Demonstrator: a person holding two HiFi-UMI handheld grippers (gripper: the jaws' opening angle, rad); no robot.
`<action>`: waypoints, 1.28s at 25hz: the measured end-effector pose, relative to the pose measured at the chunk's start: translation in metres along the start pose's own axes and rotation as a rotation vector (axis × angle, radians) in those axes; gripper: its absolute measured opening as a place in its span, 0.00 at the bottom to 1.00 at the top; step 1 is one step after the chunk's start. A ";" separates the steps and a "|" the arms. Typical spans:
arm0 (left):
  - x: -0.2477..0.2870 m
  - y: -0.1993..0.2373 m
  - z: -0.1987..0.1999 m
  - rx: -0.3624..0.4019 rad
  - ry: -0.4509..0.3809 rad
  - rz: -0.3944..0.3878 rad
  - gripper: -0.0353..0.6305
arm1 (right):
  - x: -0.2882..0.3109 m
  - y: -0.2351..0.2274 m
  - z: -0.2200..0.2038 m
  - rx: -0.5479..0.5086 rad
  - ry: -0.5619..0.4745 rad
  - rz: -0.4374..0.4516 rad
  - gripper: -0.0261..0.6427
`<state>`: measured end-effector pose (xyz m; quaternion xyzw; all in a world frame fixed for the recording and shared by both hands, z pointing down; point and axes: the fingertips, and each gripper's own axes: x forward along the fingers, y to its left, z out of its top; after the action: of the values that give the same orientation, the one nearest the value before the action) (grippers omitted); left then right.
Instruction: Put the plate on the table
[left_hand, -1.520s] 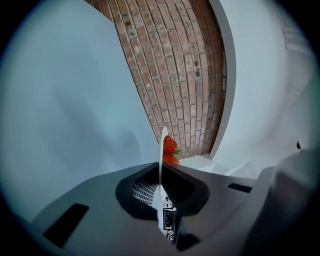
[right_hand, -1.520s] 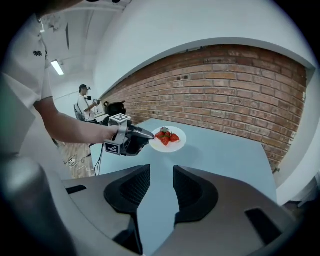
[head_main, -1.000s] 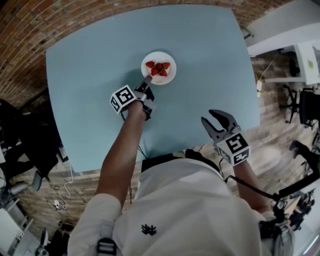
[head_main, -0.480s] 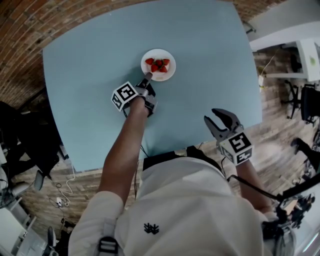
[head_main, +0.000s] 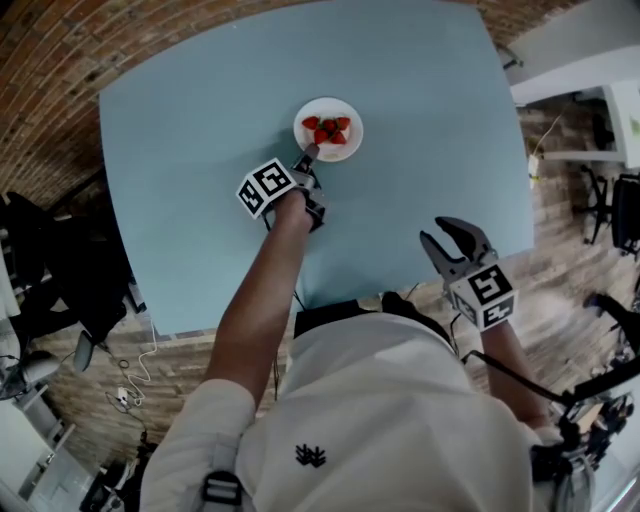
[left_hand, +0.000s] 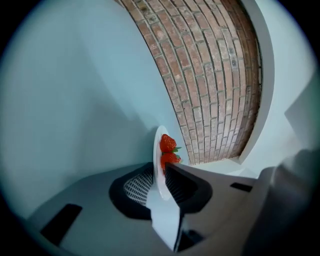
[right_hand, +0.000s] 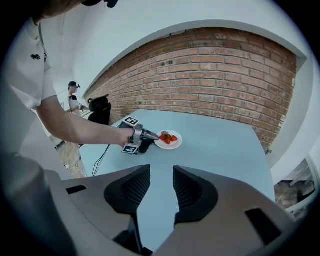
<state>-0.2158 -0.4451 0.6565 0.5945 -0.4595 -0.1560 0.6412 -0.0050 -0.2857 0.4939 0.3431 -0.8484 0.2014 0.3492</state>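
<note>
White plate (head_main: 309, 117) carrying red strawberries (head_main: 329, 130), resting flat on the pale blue table (head_main: 200, 170), in the far half of the top and well clear of every edge. The left gripper (head_main: 313, 153) reaches the plate's near rim with its marker cube (head_main: 266, 187) turned up. In the left gripper view the rim stands between the two ribbed pads as the jaws open, with a gap showing on one side of it. The right gripper (head_main: 434, 229) hangs at the table's near right edge, well apart from the plate. Its jaws stand apart, with only bare tabletop seen between them. A brick wall (right_hand: 210, 75) rises behind the far side of the table.
</note>
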 end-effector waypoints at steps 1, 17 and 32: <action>-0.001 0.000 0.000 0.008 -0.005 0.012 0.15 | -0.001 0.000 -0.001 0.000 -0.002 -0.001 0.24; -0.026 0.008 -0.009 0.101 -0.026 0.107 0.27 | -0.017 0.000 -0.007 -0.035 -0.042 0.017 0.24; -0.063 0.016 -0.037 0.169 -0.119 0.282 0.42 | -0.073 -0.017 -0.039 -0.078 -0.112 0.041 0.24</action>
<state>-0.2262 -0.3708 0.6503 0.5655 -0.5871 -0.0601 0.5761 0.0628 -0.2420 0.4682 0.3226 -0.8807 0.1558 0.3099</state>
